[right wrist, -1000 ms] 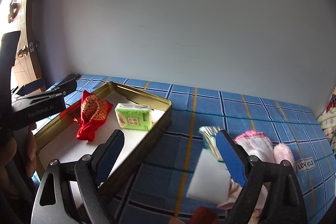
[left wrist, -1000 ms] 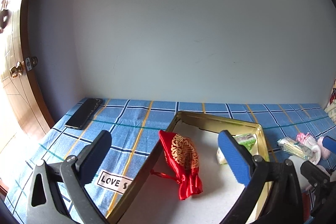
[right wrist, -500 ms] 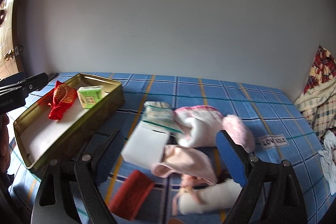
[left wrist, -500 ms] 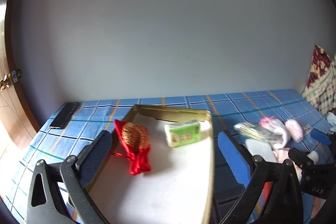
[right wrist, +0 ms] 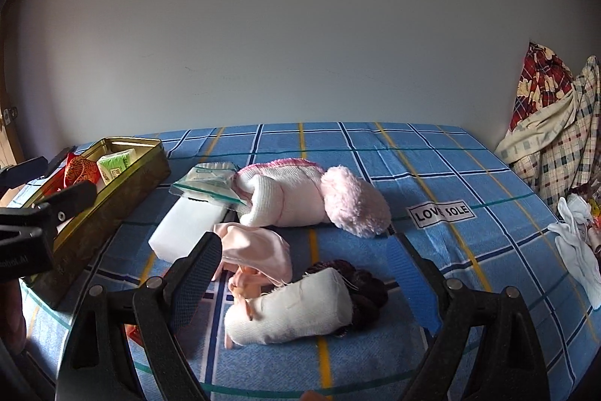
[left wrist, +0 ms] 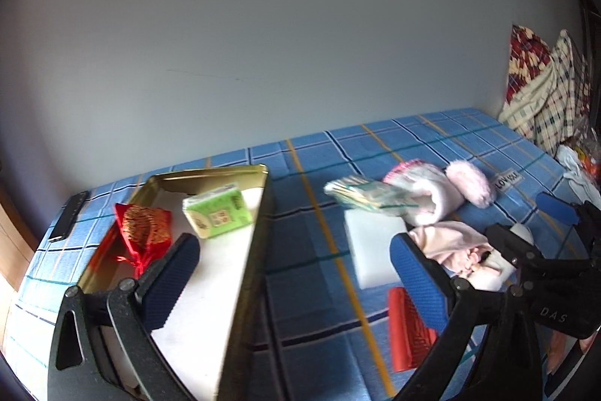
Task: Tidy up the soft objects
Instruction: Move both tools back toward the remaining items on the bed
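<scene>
Your right gripper is the one lined up here: its jaws are spread wide with nothing pinched, and the white fabric roll sits right down between them, near the camera. Heads up though, the roll's long axis runs roughly across the view, tilting up toward the right, so it lies more along the line between the two pads than across it. I'd guess you need to roll the wrist or go for the short side before closing. The pink cloth is just beside your left pad, touching the roll's near end, so it could get caught too. Your left gripper is also wide open and empty, hanging over the gold tin, which already has the red pouch and green tissue pack inside. The tin lies off to the left of the pile.
</scene>
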{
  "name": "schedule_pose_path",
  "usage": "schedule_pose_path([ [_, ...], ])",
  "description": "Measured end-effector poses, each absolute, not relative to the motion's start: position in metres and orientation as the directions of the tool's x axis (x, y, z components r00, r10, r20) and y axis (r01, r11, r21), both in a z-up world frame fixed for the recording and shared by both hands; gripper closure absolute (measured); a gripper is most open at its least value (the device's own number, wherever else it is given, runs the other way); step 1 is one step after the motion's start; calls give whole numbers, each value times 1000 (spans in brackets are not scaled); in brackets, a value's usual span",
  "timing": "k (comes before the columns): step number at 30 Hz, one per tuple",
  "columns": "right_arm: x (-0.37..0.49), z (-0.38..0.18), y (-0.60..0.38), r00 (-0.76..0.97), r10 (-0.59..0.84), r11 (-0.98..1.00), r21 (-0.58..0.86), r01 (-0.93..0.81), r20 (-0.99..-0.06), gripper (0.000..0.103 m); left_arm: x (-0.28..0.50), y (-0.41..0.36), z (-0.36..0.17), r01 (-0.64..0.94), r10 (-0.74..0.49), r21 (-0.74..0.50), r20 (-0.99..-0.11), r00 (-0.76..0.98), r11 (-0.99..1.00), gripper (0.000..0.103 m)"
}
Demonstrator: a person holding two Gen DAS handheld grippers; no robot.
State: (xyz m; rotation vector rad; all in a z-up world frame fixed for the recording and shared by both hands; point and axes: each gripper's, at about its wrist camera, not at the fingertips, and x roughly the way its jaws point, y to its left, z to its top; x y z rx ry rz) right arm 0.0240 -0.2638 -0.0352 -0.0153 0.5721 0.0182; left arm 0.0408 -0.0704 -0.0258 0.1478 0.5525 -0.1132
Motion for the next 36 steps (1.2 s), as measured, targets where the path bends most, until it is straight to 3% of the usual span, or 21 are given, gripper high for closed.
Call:
schedule_pose_path([
  [13, 27, -41, -280, 845, 22, 999, 47, 3, -535, 12, 62, -99, -46, 173, -61, 129, -603, 795, 976, 0],
  [32, 14, -38, -293, 854, 4, 996, 74, 40, -520, 12, 26, -115, -69, 274, -137, 97, -679, 721, 957, 1],
  [36, 12, -38, -296, 854, 6, 996, 83, 44, -520, 12, 31, -119, -76, 279, -126, 103, -708, 695, 955, 10],
])
